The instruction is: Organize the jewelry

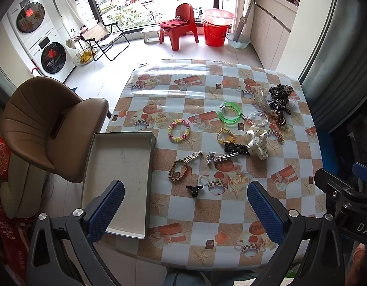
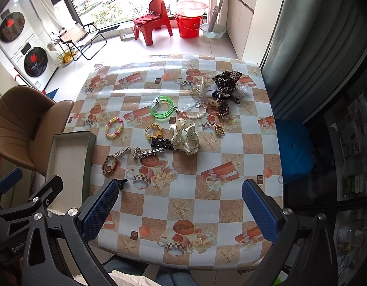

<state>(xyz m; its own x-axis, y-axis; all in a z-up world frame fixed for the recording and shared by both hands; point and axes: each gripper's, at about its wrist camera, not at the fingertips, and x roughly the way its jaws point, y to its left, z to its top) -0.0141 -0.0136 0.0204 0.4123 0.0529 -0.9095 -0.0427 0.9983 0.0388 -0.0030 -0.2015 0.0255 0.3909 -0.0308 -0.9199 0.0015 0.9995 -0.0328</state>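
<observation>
Checkered tablecloth [image 1: 231,205] strewn with jewelry, left gripper [image 1: 185,211] apart, right gripper [image 2: 179,208] apart

A tray [image 1: 121,166] lies at the table's [image 1: 231,214] left edge, a chair [image 1: 47,124] left of it. Right of the tray lie a braided bracelet [image 1: 177,170], with a beaded bracelet [image 1: 179,130] beyond it and a small clip [image 1: 194,188] nearer. Scrunchies [image 2: 185,138] and bangles [image 2: 161,107] crowd the far right.
</observation>
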